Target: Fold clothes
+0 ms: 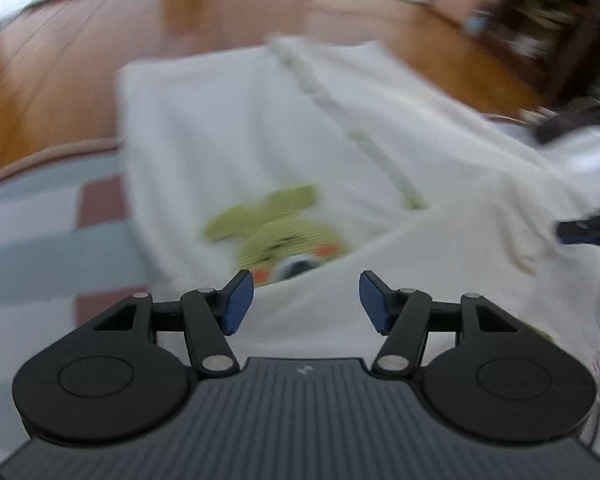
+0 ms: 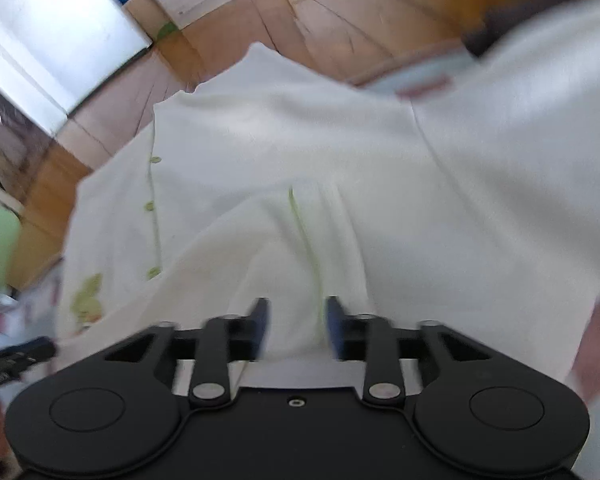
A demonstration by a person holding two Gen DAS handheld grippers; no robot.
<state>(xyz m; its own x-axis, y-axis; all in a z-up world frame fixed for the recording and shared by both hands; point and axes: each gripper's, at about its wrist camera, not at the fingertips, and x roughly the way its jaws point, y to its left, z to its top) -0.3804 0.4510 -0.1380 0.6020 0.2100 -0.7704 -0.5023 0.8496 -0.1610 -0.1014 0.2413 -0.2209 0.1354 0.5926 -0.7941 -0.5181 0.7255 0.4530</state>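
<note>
A white garment [image 1: 228, 132] with a green embroidered figure [image 1: 276, 232] and a green button strip lies spread over a rug; a folded-over layer [image 1: 440, 264] covers its near part. My left gripper [image 1: 307, 300] hovers open just above that folded edge, nothing between its blue pads [image 1: 238, 300]. In the right wrist view the same garment [image 2: 300, 140] shows green buttons [image 2: 150, 205] and a green seam. My right gripper [image 2: 298, 328] is open low over the cloth, the seam running between its fingers. Both views are motion-blurred. The right gripper's tip [image 1: 588, 228] shows at the edge.
A checked rug [image 1: 40, 248] in pale blue, white and dull red lies under the garment on a wooden floor [image 1: 80, 48]. Dark furniture [image 1: 552, 12] stands at the far right. The left gripper's tip [image 2: 16, 356] appears at the right wrist view's left edge.
</note>
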